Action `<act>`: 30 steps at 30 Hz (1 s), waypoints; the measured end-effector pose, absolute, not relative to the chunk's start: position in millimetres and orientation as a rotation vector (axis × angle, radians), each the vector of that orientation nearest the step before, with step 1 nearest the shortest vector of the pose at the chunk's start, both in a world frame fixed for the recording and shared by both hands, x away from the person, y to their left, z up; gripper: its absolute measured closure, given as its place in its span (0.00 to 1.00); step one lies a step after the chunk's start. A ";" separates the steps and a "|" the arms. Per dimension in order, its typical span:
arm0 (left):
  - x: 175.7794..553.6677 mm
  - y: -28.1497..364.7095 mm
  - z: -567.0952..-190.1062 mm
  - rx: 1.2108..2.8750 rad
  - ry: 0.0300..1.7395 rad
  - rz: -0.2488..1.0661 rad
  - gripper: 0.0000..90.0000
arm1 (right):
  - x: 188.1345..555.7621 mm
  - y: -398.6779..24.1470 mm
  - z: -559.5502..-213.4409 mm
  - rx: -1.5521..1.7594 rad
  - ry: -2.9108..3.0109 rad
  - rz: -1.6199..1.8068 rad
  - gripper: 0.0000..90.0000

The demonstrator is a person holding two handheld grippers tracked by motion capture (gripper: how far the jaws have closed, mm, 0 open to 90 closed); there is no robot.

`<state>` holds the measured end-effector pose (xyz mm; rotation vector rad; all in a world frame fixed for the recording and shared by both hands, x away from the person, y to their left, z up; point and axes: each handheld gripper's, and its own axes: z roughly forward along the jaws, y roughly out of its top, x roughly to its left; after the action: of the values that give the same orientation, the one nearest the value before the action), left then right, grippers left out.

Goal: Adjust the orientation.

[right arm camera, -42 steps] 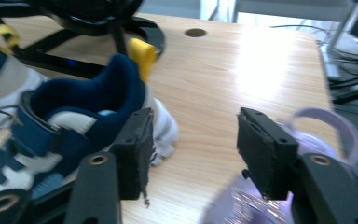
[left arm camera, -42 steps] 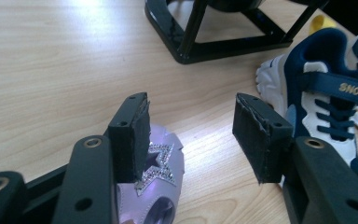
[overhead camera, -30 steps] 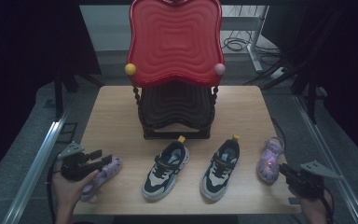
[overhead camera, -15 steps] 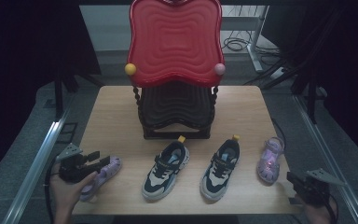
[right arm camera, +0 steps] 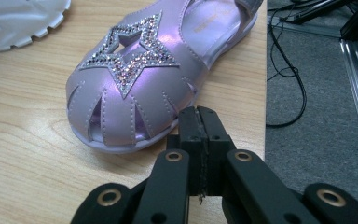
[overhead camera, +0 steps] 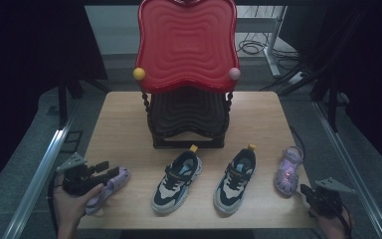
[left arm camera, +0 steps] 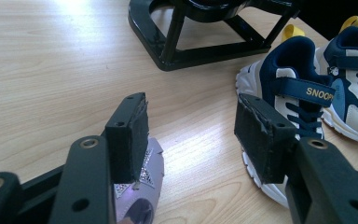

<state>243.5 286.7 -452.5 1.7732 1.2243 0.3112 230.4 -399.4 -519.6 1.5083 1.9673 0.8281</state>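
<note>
We take this for a lab or recording studio rather than a home. The light wooden table (overhead camera: 129, 119) stands alone on grey carpet (overhead camera: 35, 144), with black curtains (overhead camera: 30, 45) hung to either side of it. Silver aluminium frame rails (overhead camera: 37, 177) run along the floor beside the table, black cables (overhead camera: 258, 47) lie coiled on the floor behind it, and a white metal desk leg (overhead camera: 276, 35) stands beyond.

Dim, dark surroundings; glare on table (left arm camera: 74, 9)
</note>
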 end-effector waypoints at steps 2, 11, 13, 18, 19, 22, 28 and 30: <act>243.2 286.9 -452.0 1.771 1.229 0.318 0.50 | 231.7 -397.0 -520.8 1.509 1.974 0.817 1.00; 245.5 283.8 -454.9 1.799 1.259 0.351 0.49 | 235.2 -386.5 -520.7 1.477 1.995 0.788 1.00; 245.6 283.7 -455.1 1.798 1.258 0.351 0.49 | 235.2 -386.2 -520.6 1.478 1.995 0.787 1.00; 246.5 283.1 -456.6 1.810 1.266 0.348 0.49 | 235.6 -384.4 -520.1 1.470 2.001 0.761 1.00; 246.8 282.9 -456.8 1.814 1.264 0.349 0.49 | 235.6 -383.8 -520.1 1.472 2.002 0.762 1.00; 247.2 281.8 -457.3 1.820 1.267 0.349 0.49 | 235.6 -382.1 -519.4 1.464 2.009 0.764 1.00; 248.4 279.6 -459.0 1.833 1.269 0.345 0.49 | 236.2 -376.8 -517.9 1.441 2.027 0.764 1.00; 248.6 279.3 -459.4 1.836 1.269 0.345 0.49 | 236.7 -374.3 -517.6 1.434 2.034 0.763 1.00</act>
<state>248.6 279.3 -459.4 1.8359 1.2689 0.3448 236.7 -374.3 -517.6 1.4344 2.0336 0.7631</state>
